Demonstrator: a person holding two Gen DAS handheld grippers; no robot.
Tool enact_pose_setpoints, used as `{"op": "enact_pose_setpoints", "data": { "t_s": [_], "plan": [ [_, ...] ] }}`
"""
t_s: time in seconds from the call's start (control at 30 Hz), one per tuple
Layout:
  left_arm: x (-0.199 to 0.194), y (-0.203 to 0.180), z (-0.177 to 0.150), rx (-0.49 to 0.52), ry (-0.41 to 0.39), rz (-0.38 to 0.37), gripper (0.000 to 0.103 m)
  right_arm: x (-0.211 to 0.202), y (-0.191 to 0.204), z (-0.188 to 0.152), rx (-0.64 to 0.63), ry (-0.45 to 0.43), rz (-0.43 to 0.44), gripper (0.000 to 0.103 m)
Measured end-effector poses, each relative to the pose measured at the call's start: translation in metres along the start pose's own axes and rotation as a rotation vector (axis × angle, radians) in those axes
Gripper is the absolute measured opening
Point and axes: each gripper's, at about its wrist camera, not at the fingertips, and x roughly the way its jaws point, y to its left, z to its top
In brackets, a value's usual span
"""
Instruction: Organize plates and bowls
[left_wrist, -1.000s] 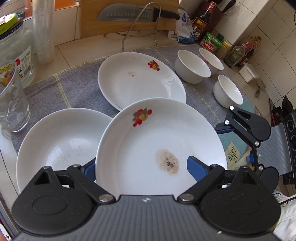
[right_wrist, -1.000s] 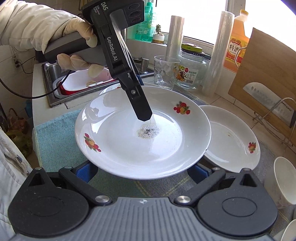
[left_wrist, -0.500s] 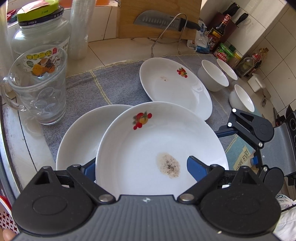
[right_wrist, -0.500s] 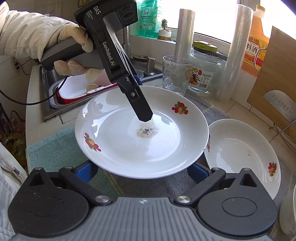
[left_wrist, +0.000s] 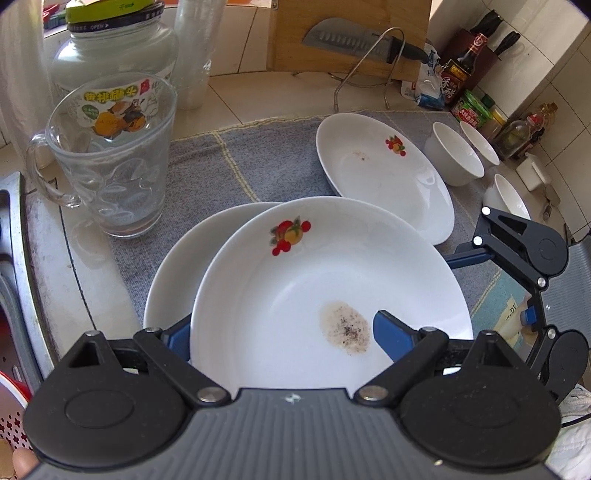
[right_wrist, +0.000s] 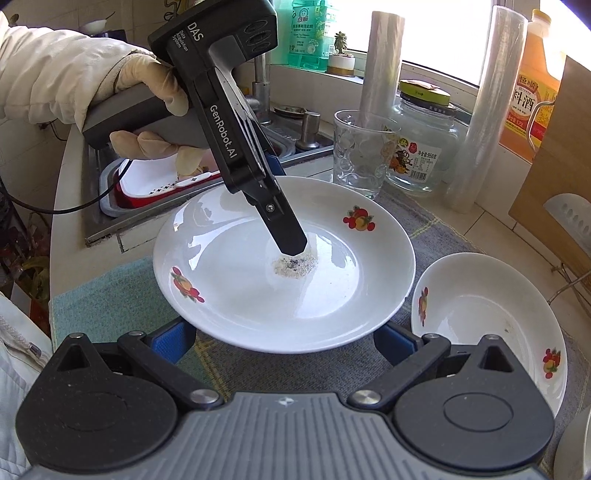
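Observation:
A white plate (left_wrist: 295, 295) with fruit decals and a brown stain hangs just above the grey cloth (left_wrist: 229, 170). My left gripper (left_wrist: 284, 328) is shut on it. One finger (right_wrist: 288, 229) presses inside by the stain, and the other goes under the far rim. My right gripper (right_wrist: 282, 338) stands open with its fingertips hidden under the plate's (right_wrist: 240, 288) near rim. The held plate overlaps a plain white plate (left_wrist: 177, 266) below it. Another decal plate (left_wrist: 380, 177) lies to the right, beside three white bowls (left_wrist: 452, 158).
A glass mug (left_wrist: 107, 166) and a jar (left_wrist: 110, 48) stand at the cloth's left edge. A sink with a red and white strainer (right_wrist: 147, 177) lies beyond. A cutting board with a knife (left_wrist: 354, 37), sauce bottles (left_wrist: 454, 74) and film rolls (right_wrist: 487, 110) line the back.
Both grippers have carried the stained plate to the left, toward the mug and sink. It now covers more of the plain plate. The other decal plate and the bowls have fallen behind on the right.

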Motion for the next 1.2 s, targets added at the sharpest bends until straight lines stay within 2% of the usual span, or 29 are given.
{"op": "enact_pose_setpoints", "data": {
  "t_s": [0.2, 0.57, 1.2],
  "plan": [
    [0.001, 0.000, -0.002, -0.019, 0.019, 0.043, 0.095, 0.003, -0.006, 0.001, 0.003, -0.007, 0.038, 0.103],
    [0.003, 0.003, -0.002, -0.058, 0.048, 0.068, 0.095, 0.004, -0.012, -0.001, 0.010, -0.017, 0.072, 0.103],
    [-0.005, -0.001, 0.007, -0.023, 0.032, 0.136, 0.096, 0.001, -0.017, -0.003, 0.025, -0.047, 0.081, 0.103]
  ]
}}
